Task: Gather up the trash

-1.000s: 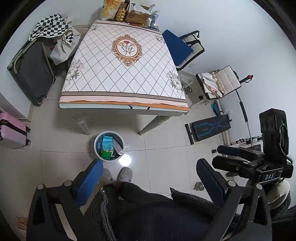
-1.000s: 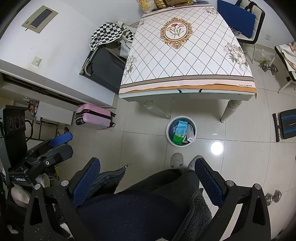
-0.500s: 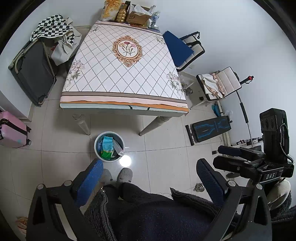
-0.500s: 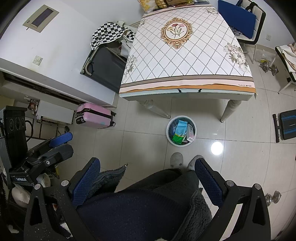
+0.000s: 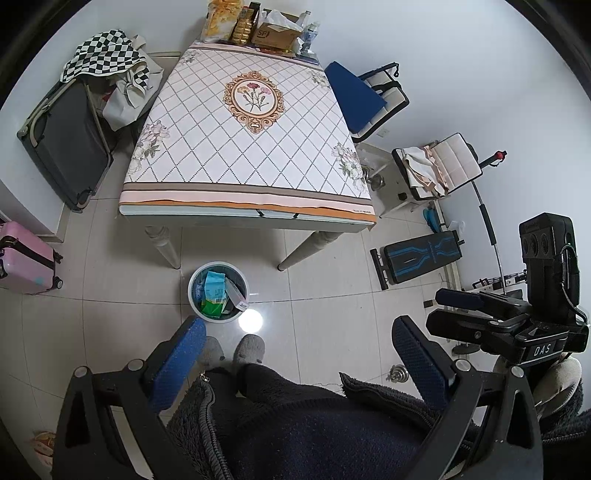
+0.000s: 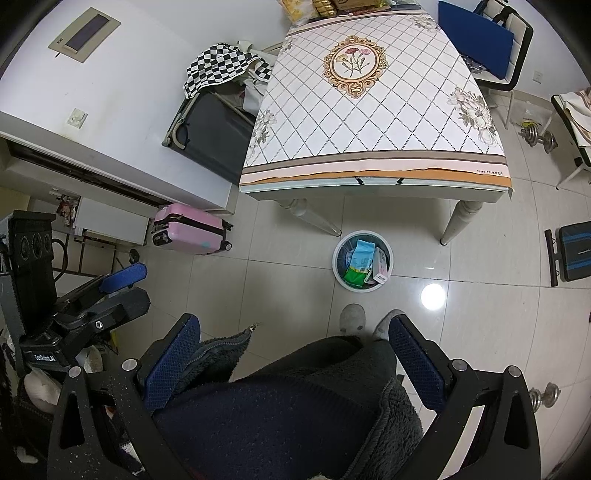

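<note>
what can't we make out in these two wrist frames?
- Bin bottom, both views: packets piled on top hide it.
- Floor by the person's feet, both views: the dark jacket covers it.
- Items at the table's far edge: small in the left view, cut off by the top edge in the right view.
- Label print: too small.

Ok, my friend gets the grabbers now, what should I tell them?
Left hand-held gripper: open, holding nothing.
Right hand-held gripper: open, holding nothing.
Both are held high, over the person's lap.
The bin stands on the floor by the table's near edge and already holds several packets and a small box.
The patterned tablecloth shows no loose trash; items at the far end look like things kept there.
Left: check around for stray trash.
</note>
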Demonstrator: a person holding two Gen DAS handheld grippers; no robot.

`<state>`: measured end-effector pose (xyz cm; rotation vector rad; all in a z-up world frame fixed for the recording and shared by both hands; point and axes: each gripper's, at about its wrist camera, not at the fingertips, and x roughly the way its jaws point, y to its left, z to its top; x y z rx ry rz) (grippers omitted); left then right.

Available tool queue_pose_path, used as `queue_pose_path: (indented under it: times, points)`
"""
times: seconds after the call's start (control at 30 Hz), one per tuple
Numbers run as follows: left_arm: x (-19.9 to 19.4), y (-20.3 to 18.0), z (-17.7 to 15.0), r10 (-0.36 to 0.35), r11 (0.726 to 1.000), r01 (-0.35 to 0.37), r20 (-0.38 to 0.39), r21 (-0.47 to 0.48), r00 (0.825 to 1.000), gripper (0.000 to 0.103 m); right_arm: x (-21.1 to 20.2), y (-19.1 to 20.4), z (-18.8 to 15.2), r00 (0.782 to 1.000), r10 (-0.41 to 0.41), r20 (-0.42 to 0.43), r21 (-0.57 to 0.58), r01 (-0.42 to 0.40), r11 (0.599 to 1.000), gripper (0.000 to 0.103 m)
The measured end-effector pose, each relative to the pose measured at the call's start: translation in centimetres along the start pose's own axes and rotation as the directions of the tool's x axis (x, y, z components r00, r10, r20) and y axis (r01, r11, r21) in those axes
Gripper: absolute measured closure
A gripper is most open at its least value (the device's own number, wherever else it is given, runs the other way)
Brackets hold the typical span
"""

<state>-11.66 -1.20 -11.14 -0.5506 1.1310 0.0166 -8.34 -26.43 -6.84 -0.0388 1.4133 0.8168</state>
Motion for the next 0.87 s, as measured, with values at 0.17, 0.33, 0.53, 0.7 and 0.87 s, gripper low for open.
queue_pose_path:
  times: [0.17, 0.33, 0.53, 0.7, 0.87]
  points:
    - [0.10, -0.14, -0.07, 0.002, 1.000, -0.002, 0.002, -0.002, 1.000, 0.000, -0.20, -0.09, -0.04, 1.000, 0.001, -0.003, -0.004, -0.001, 1.000, 0.000]
    - [-0.05, -0.24, 0.05, 0.005, 1.000, -0.005, 0.004, -0.004, 1.000, 0.000, -0.17, -0.20, -0.04, 1.000, 0.000, -0.005, -0.004, 0.000, 1.000, 0.000]
    - [0.05, -0.17, 0.20, 0.009, 1.000, -0.009, 0.004, -0.005, 1.000, 0.000, -0.24, -0.38, -0.03, 1.000, 0.005, -0.013, -0.013, -0.005, 1.000, 0.000]
    - [-0.03, -0.01, 0.16, 0.011, 1.000, -0.011, 0.006, -0.005, 1.000, 0.000, -0.18, -0.77, 0.30, 1.000, 0.006, -0.017, -0.020, -0.006, 1.000, 0.000]
    - [-0.13, -0.14, -0.17, 0.019, 1.000, -0.019, 0.017, -0.009, 1.000, 0.000, -0.10, -0.80, 0.41, 1.000, 0.005, -0.025, -0.028, -0.006, 1.000, 0.000]
